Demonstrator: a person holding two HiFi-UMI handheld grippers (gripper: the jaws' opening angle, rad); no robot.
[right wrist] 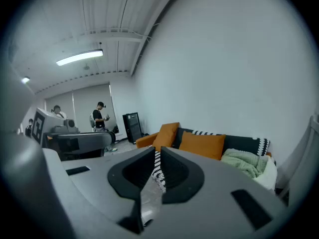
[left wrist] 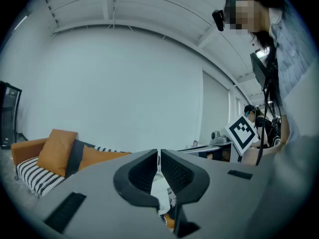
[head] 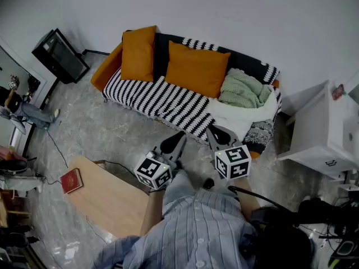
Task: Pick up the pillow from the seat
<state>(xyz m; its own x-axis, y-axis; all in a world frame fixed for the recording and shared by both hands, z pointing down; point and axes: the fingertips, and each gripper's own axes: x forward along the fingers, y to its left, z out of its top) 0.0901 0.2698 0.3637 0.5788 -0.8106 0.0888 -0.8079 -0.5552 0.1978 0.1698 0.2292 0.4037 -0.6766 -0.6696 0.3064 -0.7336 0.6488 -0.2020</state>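
Note:
Two orange pillows lean on the back of a sofa (head: 151,97) with a black-and-white striped cover: one at its left end (head: 137,52), one in the middle (head: 196,69). Both grippers hang in front of the sofa, apart from it. My left gripper (head: 173,143) points at the seat's front edge, its jaws shut and empty (left wrist: 159,158). My right gripper (head: 220,134) is beside it, also shut with nothing held (right wrist: 157,156). The right gripper view shows the middle pillow (right wrist: 202,145) and the left pillow (right wrist: 166,135). The left gripper view shows the left pillow (left wrist: 56,151).
A green blanket (head: 244,89) and white bedding (head: 238,116) lie on the sofa's right end. A wooden table (head: 109,198) with a red book (head: 71,180) stands at my left. A white cabinet (head: 320,130) is at the right, a black screen (head: 60,55) at far left.

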